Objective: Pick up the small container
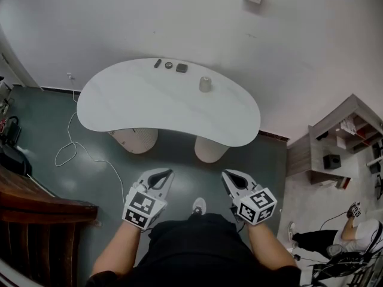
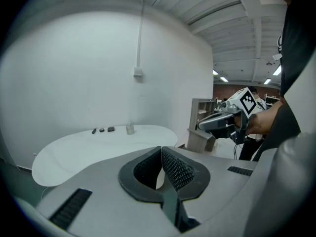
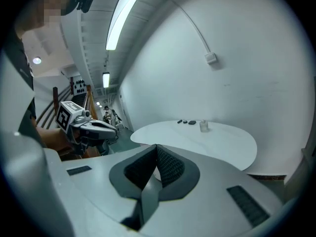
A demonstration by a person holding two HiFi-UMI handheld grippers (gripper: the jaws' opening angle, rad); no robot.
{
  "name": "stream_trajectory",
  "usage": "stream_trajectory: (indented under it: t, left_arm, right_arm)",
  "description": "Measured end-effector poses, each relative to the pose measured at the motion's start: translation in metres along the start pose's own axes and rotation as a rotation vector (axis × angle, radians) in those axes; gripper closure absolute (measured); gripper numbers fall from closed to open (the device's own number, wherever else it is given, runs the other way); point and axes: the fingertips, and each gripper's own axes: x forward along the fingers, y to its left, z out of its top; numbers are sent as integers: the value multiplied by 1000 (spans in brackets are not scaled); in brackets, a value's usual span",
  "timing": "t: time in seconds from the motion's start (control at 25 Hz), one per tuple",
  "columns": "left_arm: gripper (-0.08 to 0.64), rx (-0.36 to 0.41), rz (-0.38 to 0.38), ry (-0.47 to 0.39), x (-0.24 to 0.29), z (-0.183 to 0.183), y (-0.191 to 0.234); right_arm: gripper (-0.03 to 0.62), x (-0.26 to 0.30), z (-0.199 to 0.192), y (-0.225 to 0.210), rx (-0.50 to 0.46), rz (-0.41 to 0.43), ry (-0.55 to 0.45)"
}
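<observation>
The left gripper (image 2: 161, 149) has its fingers pressed together on nothing, and so does the right gripper (image 3: 156, 147). Both hang low in front of the person, well apart from the tabletop (image 1: 149, 109). This looks like the approach step. Next, one gripper must reach the far side, spread its fingers and straddle the small container (image 1: 205, 84). It stands upright there, long axis vertical, right of three dark items (image 1: 169, 66).

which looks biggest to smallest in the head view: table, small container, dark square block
1. table
2. small container
3. dark square block, only slightly smaller and farther back, so unsure
</observation>
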Motion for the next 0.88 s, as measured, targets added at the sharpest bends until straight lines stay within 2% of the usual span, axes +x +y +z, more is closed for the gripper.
stream_trajectory:
  t: [0.24, 0.52, 0.88]
  left_arm:
    - [543, 5, 29, -6, 54, 31, 22]
    - [543, 2, 69, 6, 92, 55, 40]
    - [543, -15, 57, 53, 113, 47, 47]
  right_arm:
    - [598, 30, 27, -55, -17, 39, -10]
    - [598, 51, 41, -93, -9, 88, -8]
    - [598, 64, 27, -116, 50, 85, 11]
